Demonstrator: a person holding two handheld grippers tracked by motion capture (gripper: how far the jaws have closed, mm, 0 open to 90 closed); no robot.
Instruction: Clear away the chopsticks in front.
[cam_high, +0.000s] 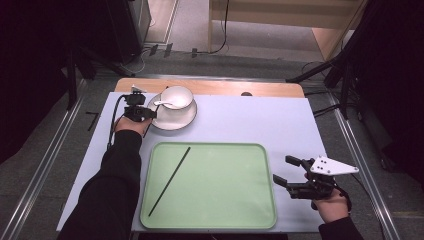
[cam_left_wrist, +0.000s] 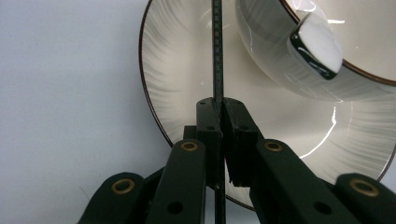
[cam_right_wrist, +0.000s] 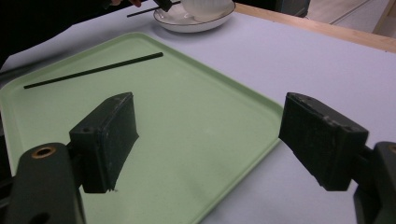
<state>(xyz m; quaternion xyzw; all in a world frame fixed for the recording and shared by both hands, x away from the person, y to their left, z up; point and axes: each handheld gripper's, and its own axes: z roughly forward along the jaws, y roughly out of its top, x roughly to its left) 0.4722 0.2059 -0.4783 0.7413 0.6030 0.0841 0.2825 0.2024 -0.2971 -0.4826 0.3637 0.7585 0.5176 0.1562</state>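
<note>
While a pale green tray (cam_high: 210, 210) is lying at the near middle of the light grey table (cam_high: 250, 120), everything else is sitting around it. One thin black chopstick (cam_high: 170, 181) is lying on the tray's left half, running diagonally from the near left corner up toward the middle of the far edge. It is straight, matte and very slender.

Just beyond the tray's far left corner, a white saucer (cam_high: 175, 120) with a thin dark rim is resting on the table. A white cup (cam_high: 177, 97) is sitting on it, and a white spoon (cam_high: 161, 104) is lying across the cup's left side.

The left gripper (cam_high: 150, 113) is sitting at the saucer's left edge, held in a hand with a dark sleeve. In the left gripper view its jaws are pinching tight on a second chopstick (cam_left_wrist: 217, 51), a thin black stick with fine ridges, which is standing straight up between the pads and crossing over the ribbed saucer (cam_left_wrist: 182, 70). The glossy cup (cam_left_wrist: 280, 65) and the blunt end of the spoon (cam_left_wrist: 320, 46) are showing to the upper right of it there.

The right gripper (cam_high: 281, 170) is hovering just off the tray's right edge, pointing left toward it, with a grey plate on top. In the right gripper view its two black jaws are spread wide apart, holding nothing, with the tray (cam_right_wrist: 196, 140) and its chopstick (cam_right_wrist: 93, 71) lying beyond them.
</note>
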